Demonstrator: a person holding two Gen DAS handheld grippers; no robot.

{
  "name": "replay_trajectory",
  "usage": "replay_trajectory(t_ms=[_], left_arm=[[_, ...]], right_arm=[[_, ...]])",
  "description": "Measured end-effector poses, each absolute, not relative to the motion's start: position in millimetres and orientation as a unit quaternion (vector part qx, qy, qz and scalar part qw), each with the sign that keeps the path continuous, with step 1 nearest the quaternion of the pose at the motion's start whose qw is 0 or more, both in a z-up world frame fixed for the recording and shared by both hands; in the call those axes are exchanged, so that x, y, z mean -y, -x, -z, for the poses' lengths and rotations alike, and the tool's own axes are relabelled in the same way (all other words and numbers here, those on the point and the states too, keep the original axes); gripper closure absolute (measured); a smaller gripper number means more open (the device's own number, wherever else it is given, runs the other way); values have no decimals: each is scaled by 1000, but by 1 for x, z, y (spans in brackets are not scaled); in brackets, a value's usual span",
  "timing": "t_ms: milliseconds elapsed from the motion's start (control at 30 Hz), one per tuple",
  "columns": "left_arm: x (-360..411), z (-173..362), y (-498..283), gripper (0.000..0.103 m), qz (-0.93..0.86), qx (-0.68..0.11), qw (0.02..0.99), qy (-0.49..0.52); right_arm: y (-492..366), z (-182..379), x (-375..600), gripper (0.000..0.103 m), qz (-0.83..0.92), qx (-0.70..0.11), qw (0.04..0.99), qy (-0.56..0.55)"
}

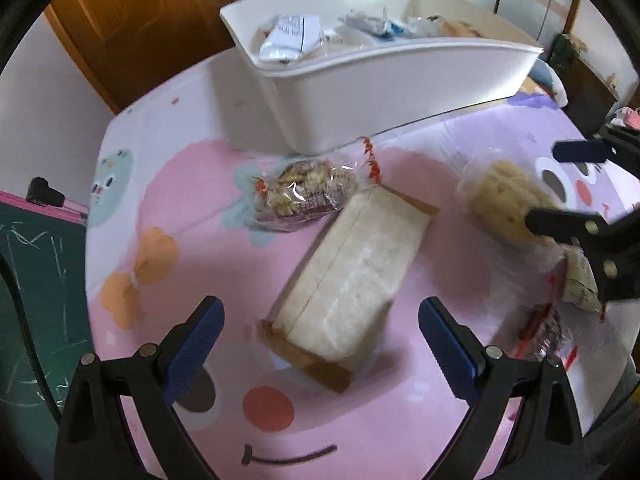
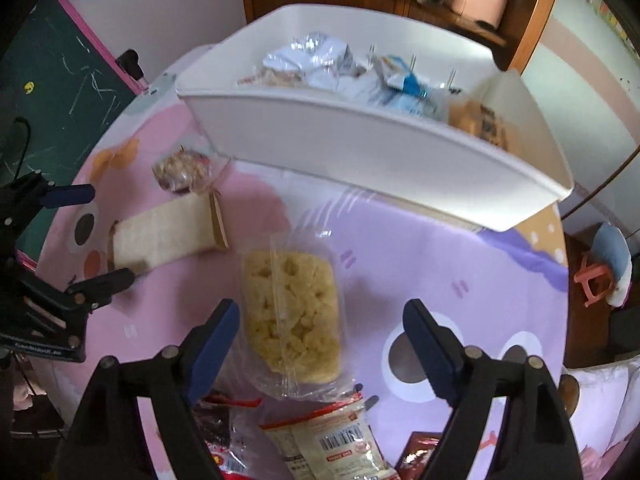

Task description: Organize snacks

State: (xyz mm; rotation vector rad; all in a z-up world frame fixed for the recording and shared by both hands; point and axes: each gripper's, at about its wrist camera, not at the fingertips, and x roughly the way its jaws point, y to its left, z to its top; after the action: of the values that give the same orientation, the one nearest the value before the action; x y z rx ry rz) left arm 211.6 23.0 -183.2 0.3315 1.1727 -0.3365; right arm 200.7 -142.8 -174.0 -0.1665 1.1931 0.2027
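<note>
A wrapped pale sandwich bread pack [image 1: 344, 276] lies slantwise on the pink table cover, and my left gripper [image 1: 322, 334] hangs open over its near end, a finger on each side, not touching. A clear bag of yellow puffed snack [image 2: 294, 316] lies under my right gripper [image 2: 322, 340], which is open around it with the left pad close to the bag's edge. A nut cake in clear wrap [image 1: 306, 194] sits behind the bread. The white bin [image 2: 360, 152] at the back holds several packets. Each gripper shows at the edge of the other's view: the right gripper [image 1: 560, 184], the left gripper [image 2: 96, 236].
Several small packets [image 2: 336, 440] lie at the near table edge below the right gripper. A green chalkboard [image 1: 36, 288] stands off the table's left side. A pink stool [image 2: 596, 280] is on the floor to the right. A brown door [image 1: 132, 20] is behind the bin.
</note>
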Motion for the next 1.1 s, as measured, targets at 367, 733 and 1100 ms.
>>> replay_trajectory(t_ms=[367, 733, 1100], left_arm=[[-13, 206, -232, 13, 164, -571, 791, -146], [-8, 200, -228, 41, 176, -574, 789, -128], [8, 188, -191, 49, 107, -568, 811, -91]], right_arm=[[-204, 195, 136, 29, -107, -579, 803, 91], [-201, 199, 127, 46, -119, -583, 798, 93], [-197, 197, 133, 47, -106, -580, 803, 92]])
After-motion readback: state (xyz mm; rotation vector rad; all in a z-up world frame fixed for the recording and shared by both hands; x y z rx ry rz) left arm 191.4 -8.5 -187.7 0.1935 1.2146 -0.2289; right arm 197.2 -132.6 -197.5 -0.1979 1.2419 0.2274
